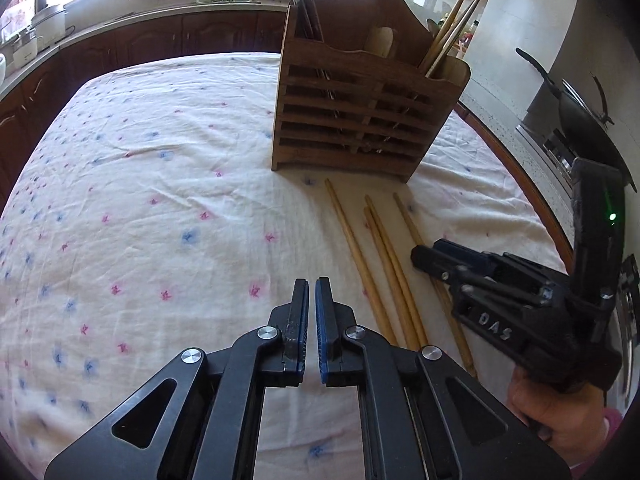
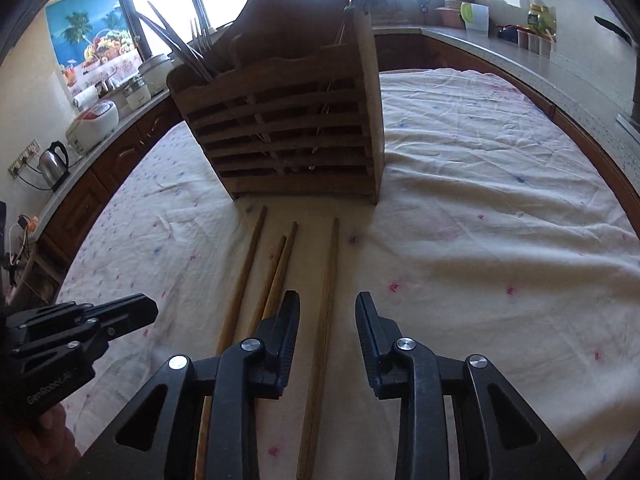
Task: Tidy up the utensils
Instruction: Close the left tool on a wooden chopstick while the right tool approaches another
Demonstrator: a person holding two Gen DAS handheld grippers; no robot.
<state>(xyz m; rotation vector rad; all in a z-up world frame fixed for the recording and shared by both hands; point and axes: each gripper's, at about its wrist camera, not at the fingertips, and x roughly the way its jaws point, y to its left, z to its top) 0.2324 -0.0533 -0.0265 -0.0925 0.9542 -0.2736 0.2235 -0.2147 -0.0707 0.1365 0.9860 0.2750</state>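
Chopsticks (image 2: 276,276) lie loose on the flowered cloth (image 1: 160,184), four of them just in front of the wooden holder (image 1: 360,116), which already has chopsticks and metal cutlery standing in it. Left gripper (image 1: 311,292) hovers over bare cloth beside them, jaws pinched together on nothing. Right gripper (image 2: 328,304) is down over the rightmost chopstick (image 2: 326,300), which runs between its parted jaws, neither pad pressing on it.
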